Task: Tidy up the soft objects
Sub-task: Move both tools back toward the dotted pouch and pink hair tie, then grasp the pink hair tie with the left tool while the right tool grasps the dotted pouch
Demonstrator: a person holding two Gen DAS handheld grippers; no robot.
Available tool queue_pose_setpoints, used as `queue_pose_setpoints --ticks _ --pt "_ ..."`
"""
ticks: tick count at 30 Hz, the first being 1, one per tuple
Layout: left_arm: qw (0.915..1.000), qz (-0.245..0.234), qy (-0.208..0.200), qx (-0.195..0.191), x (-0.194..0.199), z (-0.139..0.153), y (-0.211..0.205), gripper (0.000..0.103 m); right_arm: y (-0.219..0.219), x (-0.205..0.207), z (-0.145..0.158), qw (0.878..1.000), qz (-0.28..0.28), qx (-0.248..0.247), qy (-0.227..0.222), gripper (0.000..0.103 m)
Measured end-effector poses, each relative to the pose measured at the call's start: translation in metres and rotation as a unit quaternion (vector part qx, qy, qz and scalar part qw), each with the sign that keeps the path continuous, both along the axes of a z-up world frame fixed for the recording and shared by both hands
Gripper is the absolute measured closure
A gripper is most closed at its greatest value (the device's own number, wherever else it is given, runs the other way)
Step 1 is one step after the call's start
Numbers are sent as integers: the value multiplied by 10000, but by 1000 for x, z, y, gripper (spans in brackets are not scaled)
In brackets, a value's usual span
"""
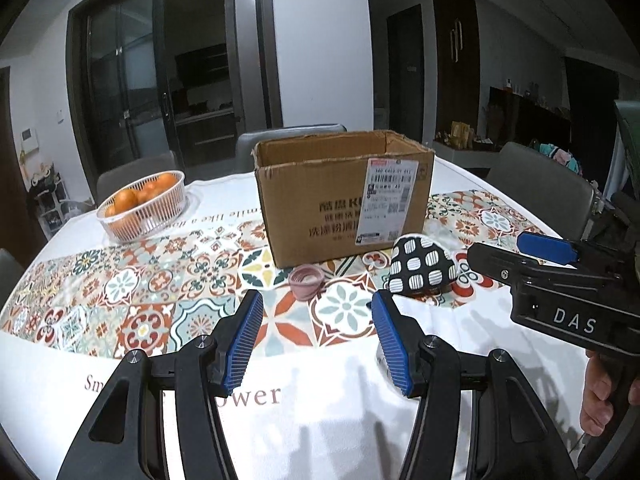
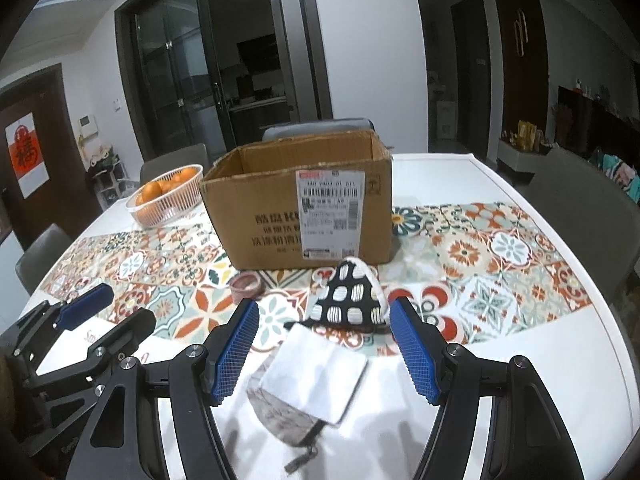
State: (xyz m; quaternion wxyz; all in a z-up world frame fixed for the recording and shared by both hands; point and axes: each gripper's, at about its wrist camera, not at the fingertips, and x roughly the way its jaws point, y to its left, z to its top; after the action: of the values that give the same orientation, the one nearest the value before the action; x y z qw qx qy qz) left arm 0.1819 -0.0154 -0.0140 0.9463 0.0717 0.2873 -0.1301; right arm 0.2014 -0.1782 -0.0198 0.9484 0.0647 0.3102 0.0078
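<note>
Left of the open brown cardboard box (image 2: 298,196) sits a white basket of oranges (image 1: 142,208). Before the box: a pink rolled band (image 1: 306,278), a black-and-white patterned pouch (image 2: 348,298), a white cloth pouch (image 2: 316,380). My left gripper (image 1: 318,332) and right gripper (image 2: 324,344) hover, jaws apart, empty.

The right gripper (image 2: 324,344) hangs with jaws apart above a white pouch (image 2: 314,380) on the tablecloth (image 2: 520,264) — beyond it a black-and-white patterned cloth (image 2: 348,300), a pink roll (image 2: 247,283), and an open cardboard box (image 2: 272,216).
</note>
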Motion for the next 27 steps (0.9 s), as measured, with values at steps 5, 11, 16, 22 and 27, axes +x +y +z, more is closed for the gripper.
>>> queue_pose_setpoints --ticks 5,11,16,22,27 --pt "10000 70 -21 -52 0 -10 4 47 1 -1 -7 10000 -42 -30 46 34" --pt "9999 101 9 -136 10 -21 7 47 1 5 -11 9997 -180 -152 -12 34" --pt "9998 113 125 -145 30 -29 7 47 -1 19 -14 9994 -254 -210 -45 34" --pt "9992 115 356 -119 60 -45 6 47 -3 48 -26 9993 -293 -173 137 34" --pt "9984 117 534 -146 81 -58 6 47 -7 68 -38 9989 -351 -98 281 34"
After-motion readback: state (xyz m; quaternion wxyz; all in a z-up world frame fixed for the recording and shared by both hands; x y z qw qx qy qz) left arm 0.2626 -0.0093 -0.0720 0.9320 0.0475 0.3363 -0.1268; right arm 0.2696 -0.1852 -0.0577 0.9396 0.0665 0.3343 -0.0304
